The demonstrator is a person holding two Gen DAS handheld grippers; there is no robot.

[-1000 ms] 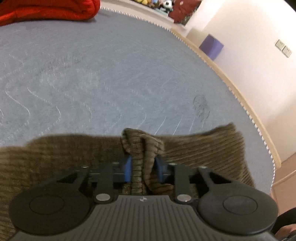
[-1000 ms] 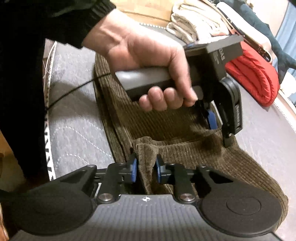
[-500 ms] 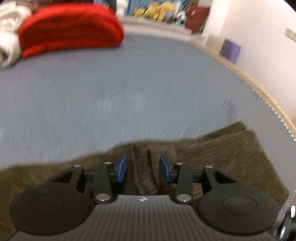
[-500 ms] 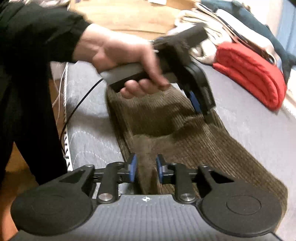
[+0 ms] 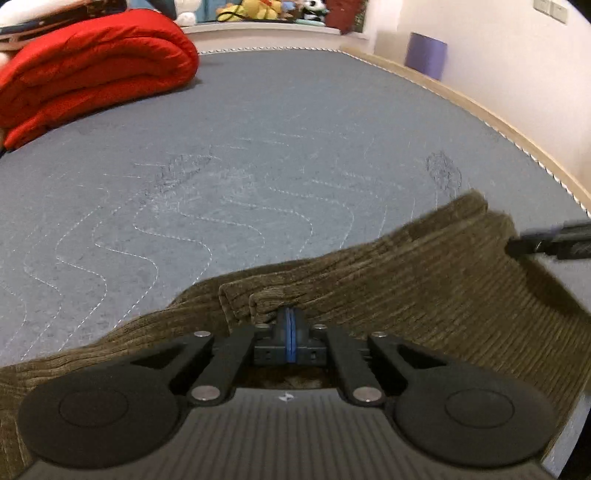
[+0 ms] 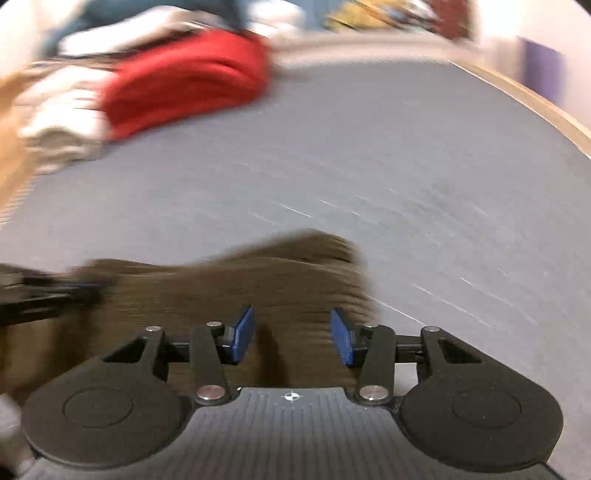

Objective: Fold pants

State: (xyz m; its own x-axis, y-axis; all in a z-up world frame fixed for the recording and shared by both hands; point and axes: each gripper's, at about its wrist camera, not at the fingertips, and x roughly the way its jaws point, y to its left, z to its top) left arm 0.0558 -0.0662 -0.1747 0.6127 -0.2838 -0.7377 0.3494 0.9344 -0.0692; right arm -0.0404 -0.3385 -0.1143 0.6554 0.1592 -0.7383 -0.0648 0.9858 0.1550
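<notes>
Olive corduroy pants (image 5: 388, 295) lie flat at the near edge of the grey quilted mattress (image 5: 277, 147). Left gripper (image 5: 290, 334): jaws fully closed, blue pads together, nothing pinched, directly above a raised fold of the pants. Right gripper (image 6: 291, 334): jaws parted and opening, over the pants with cloth beneath but not pressed by either pad; view blurred. A folded red quilt (image 5: 92, 70) sits well beyond the pants on the mattress.

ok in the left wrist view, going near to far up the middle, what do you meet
left gripper, shut → brown corduroy pants → grey quilted mattress → stuffed toys along the far edge
</notes>
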